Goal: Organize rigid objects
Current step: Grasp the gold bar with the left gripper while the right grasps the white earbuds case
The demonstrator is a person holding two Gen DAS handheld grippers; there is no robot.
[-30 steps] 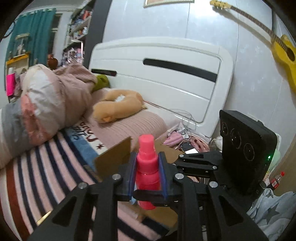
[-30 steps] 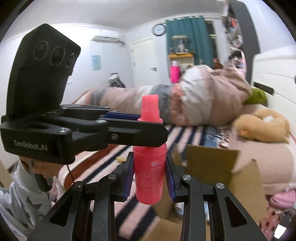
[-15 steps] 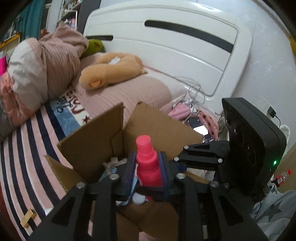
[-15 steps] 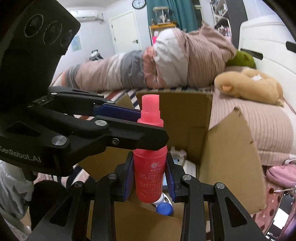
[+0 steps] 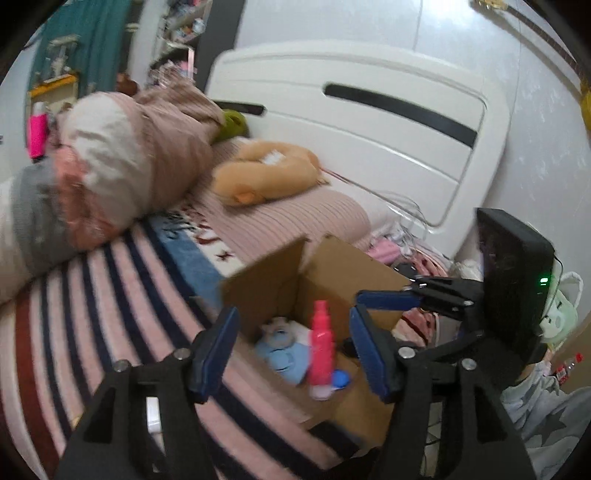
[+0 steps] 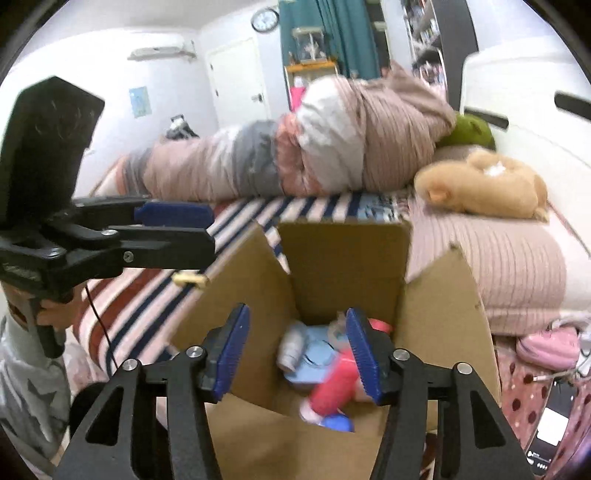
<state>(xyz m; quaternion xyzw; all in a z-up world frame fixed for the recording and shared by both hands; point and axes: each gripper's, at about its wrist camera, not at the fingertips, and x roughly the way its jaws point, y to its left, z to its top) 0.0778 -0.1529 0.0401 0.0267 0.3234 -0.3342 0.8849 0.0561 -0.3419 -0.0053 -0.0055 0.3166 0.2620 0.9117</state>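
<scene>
room: bedroom with a striped bed cover (image 5: 110, 295), a white headboard (image 5: 369, 122) against the wall and a teal curtain (image 6: 325, 29) at the far side
left gripper (image 5: 291, 347): jaws opening, blue pads well apart, nothing pressed between them; it points down over the open box
right gripper (image 6: 295, 354): jaws opening too, pads apart and clear of any object; it hangs over the same box from the other side
pink bottle (image 5: 322, 350): free of both grippers, blurred, inside the cardboard box; nearly upright in the left wrist view, tilted in the right wrist view, cap end toward the near wall
cardboard box (image 6: 343, 251): sits on the bed near its edge, flaps standing open, both grippers facing into it
box contents: a light blue item (image 6: 314, 362) lies under and beside the bottle, and a small blue cap (image 6: 338, 422) is at the bottle's lower end; the rest is too blurred to tell
gold clip (image 6: 190, 279): lies on the striped cover just beside the box's left flap
bedding: a rolled quilt (image 6: 314, 155) stretches across the far side of the bed, with a tan plush toy (image 5: 266, 173) on the ribbed pink blanket (image 6: 498, 266) near the headboard
wall: a guitar (image 5: 546, 40) hangs at the upper right of the left wrist view, and a clock (image 6: 265, 19) sits above the curtain
person: a hand (image 6: 51, 314) grips the left gripper's handle, with star-print grey clothing below it
</scene>
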